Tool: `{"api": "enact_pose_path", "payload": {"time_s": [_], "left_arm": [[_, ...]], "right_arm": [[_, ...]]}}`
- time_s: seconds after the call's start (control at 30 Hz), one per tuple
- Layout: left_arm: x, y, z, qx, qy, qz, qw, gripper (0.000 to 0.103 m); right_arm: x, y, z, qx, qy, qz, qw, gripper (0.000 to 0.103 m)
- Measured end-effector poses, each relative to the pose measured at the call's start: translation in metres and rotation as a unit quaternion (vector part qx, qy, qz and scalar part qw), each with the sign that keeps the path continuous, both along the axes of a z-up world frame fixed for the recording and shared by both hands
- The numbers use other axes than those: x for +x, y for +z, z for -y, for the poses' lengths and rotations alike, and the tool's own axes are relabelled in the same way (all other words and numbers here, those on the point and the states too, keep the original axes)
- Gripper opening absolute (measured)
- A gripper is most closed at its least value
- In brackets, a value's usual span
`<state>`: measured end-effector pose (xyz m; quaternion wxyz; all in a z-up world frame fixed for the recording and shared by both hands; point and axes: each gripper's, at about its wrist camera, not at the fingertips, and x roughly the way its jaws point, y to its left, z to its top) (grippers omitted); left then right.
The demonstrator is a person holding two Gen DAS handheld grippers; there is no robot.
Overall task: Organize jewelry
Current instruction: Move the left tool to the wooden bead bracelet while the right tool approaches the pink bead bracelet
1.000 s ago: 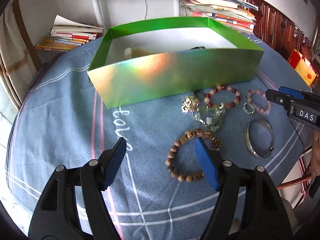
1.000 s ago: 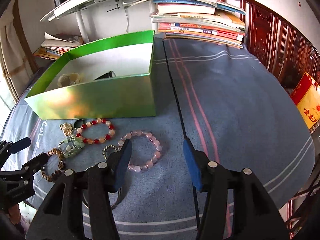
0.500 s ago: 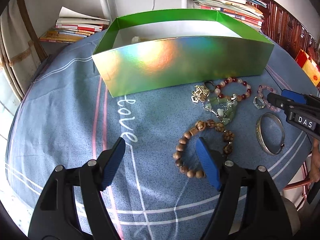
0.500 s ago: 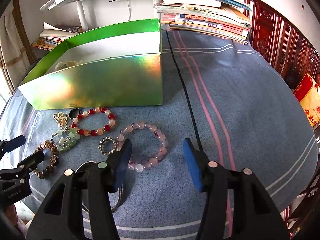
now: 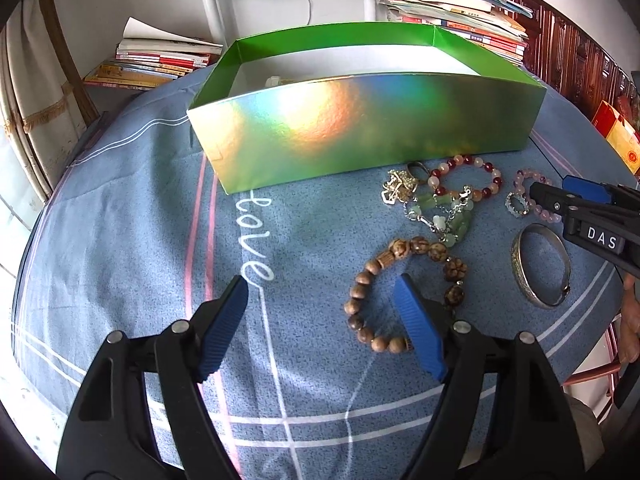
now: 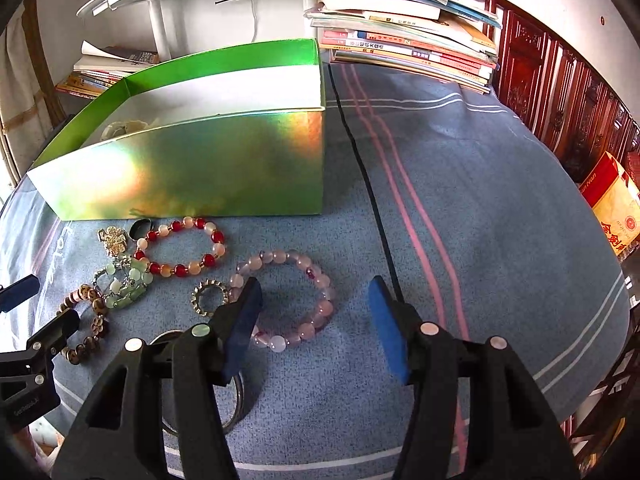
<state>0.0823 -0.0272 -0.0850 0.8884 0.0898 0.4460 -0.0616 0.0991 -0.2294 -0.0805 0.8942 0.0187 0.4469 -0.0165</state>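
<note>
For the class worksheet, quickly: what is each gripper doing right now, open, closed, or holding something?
Left gripper: open, holding nothing, one finger at the wooden bead bracelet.
Right gripper: open, holding nothing, above the pink bead bracelet.

Domestic room, likely a home study or bedroom. Indicated by: blue cloth (image 6: 480, 208) with woven stripes and the word "love", spread over the surface; stacked books (image 6: 408, 48) at far right; further books (image 5: 160, 64) at far left; carved red wooden panelling (image 6: 560, 92) at right.
</note>
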Motion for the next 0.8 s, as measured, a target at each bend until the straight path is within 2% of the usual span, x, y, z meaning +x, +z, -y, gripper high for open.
{"api": "enact_pose_path", "payload": {"time_s": [0.57, 0.73, 0.8], "left_arm": [[0.0, -0.001, -0.001, -0.003, 0.001, 0.0, 1.0, 0.076], [-0.004, -0.001, 0.008, 0.008, -0.02, 0.015, 0.9996, 0.076], [-0.005, -0.001, 0.01, 0.007, -0.026, 0.017, 0.9995, 0.072]], "right_arm": [[-0.001, 0.0, -0.001, -0.001, -0.001, 0.002, 1.0, 0.061], [-0.001, 0.0, -0.001, -0.001, -0.001, 0.003, 1.0, 0.061], [-0.002, 0.0, -0.002, -0.001, -0.001, 0.004, 1.0, 0.061]]}}
